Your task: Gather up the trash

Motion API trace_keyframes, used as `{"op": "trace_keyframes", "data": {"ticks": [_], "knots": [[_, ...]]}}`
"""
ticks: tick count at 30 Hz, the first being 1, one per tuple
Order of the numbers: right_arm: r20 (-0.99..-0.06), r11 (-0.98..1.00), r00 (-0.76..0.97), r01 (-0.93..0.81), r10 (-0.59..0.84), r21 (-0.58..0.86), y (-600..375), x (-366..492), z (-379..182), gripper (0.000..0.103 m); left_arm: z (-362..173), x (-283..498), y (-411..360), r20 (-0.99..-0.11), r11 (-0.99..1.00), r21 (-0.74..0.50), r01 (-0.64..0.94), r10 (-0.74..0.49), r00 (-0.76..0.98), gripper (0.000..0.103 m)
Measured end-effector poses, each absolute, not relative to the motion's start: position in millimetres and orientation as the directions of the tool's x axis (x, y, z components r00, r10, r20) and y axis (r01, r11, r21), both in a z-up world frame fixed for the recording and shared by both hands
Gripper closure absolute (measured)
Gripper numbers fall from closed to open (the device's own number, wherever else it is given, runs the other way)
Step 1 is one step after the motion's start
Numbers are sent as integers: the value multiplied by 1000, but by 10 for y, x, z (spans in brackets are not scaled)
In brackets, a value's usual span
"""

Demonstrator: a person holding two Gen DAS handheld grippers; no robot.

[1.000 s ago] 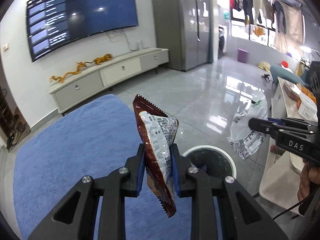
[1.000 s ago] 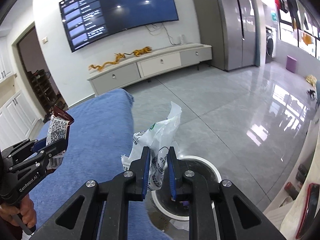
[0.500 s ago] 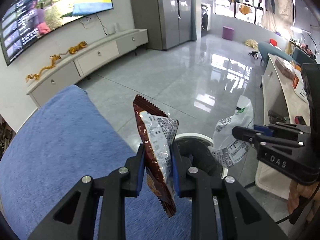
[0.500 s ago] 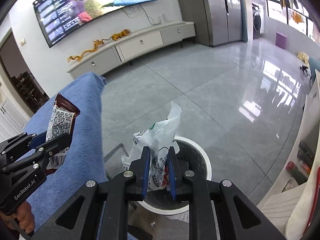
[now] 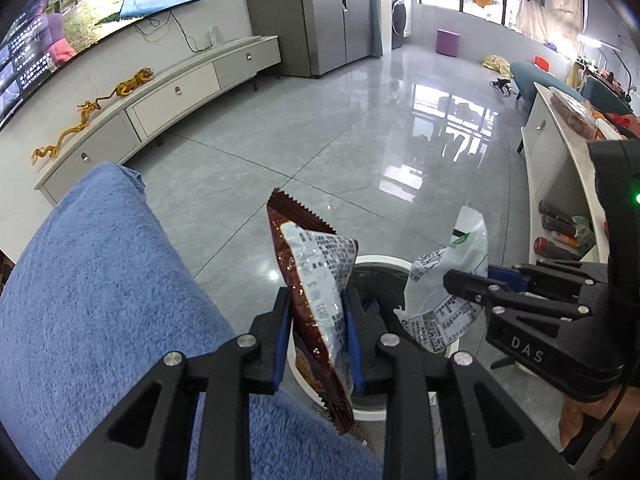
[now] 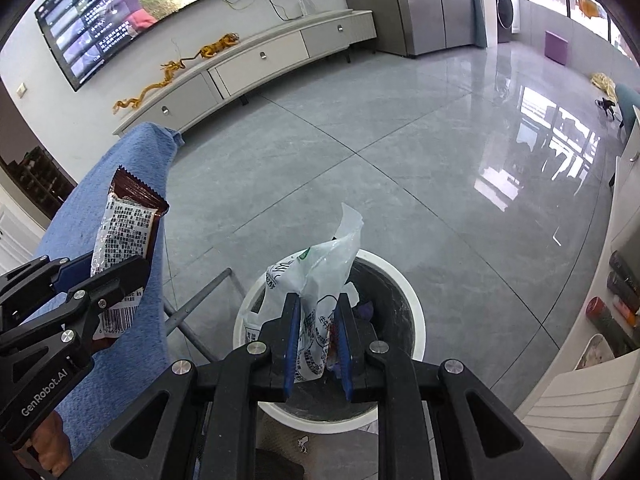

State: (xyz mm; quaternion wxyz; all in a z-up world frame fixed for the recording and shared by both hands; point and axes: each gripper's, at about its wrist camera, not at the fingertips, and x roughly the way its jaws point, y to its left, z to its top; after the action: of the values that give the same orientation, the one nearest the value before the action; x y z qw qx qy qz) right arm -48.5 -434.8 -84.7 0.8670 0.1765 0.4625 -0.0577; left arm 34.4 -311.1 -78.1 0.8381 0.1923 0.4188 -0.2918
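My left gripper point(image 5: 318, 316) is shut on a brown snack wrapper point(image 5: 316, 280) and holds it upright beside the rim of a round white trash bin point(image 5: 384, 260) with a dark liner. The wrapper also shows in the right wrist view point(image 6: 124, 236). My right gripper point(image 6: 318, 332) is shut on a crumpled white plastic bag point(image 6: 320, 276) and holds it directly over the bin point(image 6: 400, 276). In the left wrist view the bag point(image 5: 444, 280) hangs above the bin's right side.
A blue cloth-covered surface point(image 5: 88, 300) lies left of the bin, with a grey metal leg point(image 6: 200, 300) under it. A white cabinet point(image 5: 556, 172) with bottles stands at the right. A TV console point(image 6: 256, 64) runs along the far wall across grey tiled floor.
Both grippers have moved forward and down toward the bin. The right gripper's bag now hangs over the bin opening, and the left gripper's wrapper has come up to the bin's rim.
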Motion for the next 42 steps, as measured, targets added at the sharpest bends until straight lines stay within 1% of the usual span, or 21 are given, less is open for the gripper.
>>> {"op": "trace_keyframes", "data": {"ticks": [3,4,5,9,12,13,14,15,16,17,21,24,25,27,29,31,33,35,38,42], "knots": [[-829,930,555,269,64,252,-4354,-413,-880,87,-826,397,-3165,-824,757,69,650,-324,465,78],[-832,929,551,272,64,252,-4360,-399,-896,85,-839,413,-3173,-827,757,63,651,-325,458,77],[-834,928,547,274,66,253,-4357,-381,-913,84,-847,422,-3183,-830,757,59,651,-325,453,75],[-845,929,531,278,64,245,-4357,-345,-971,84,-874,449,-3190,-838,757,43,652,-328,436,72],[-854,929,516,285,59,236,-4369,-322,-1024,83,-891,490,-3185,-847,761,18,649,-333,415,67],[-856,927,514,287,63,241,-4380,-318,-1042,82,-889,499,-3178,-847,761,12,648,-336,411,62],[-857,926,512,290,63,242,-4386,-319,-1055,79,-886,503,-3174,-846,762,7,647,-340,410,56],[-859,925,508,295,61,241,-4392,-319,-1068,76,-882,503,-3177,-845,762,2,647,-345,408,54],[-860,924,506,298,60,240,-4390,-310,-1068,70,-879,506,-3174,-845,761,-5,648,-350,404,51],[-861,924,505,298,60,239,-4391,-311,-1075,67,-873,509,-3172,-846,761,-13,649,-355,398,51],[-865,922,499,311,50,232,-4391,-332,-1085,64,-852,525,-3161,-847,760,-51,648,-376,375,50],[-861,920,507,316,43,232,-4381,-372,-1026,62,-793,497,-3096,-838,763,-62,644,-390,382,50],[-857,921,513,314,40,231,-4367,-390,-992,61,-764,488,-3060,-833,767,-62,639,-393,391,49],[-848,924,529,309,29,225,-4324,-415,-907,57,-695,458,-2932,-819,784,-58,618,-391,419,42],[-834,930,552,297,19,218,-4245,-447,-782,49,-631,432,-2805,-804,798,-47,601,-387,451,34],[-820,935,572,284,12,212,-4155,-471,-673,41,-555,396,-2655,-790,820,-25,572,-366,492,31],[-802,943,597,257,18,212,-4013,-490,-541,38,-464,354,-2468,-771,843,-4,537,-345,536,31],[-789,951,613,230,25,208,-3873,-501,-438,30,-379,322,-2274,-755,868,21,495,-311,577,31],[-765,963,643,183,35,198,-3603,-523,-270,24,-257,234,-1894,-725,907,50,418,-255,639,31],[-734,977,677,119,52,179,-3245,-558,-67,20,-115,81,-1483,-683,938,103,331,-175,709,30]]}}
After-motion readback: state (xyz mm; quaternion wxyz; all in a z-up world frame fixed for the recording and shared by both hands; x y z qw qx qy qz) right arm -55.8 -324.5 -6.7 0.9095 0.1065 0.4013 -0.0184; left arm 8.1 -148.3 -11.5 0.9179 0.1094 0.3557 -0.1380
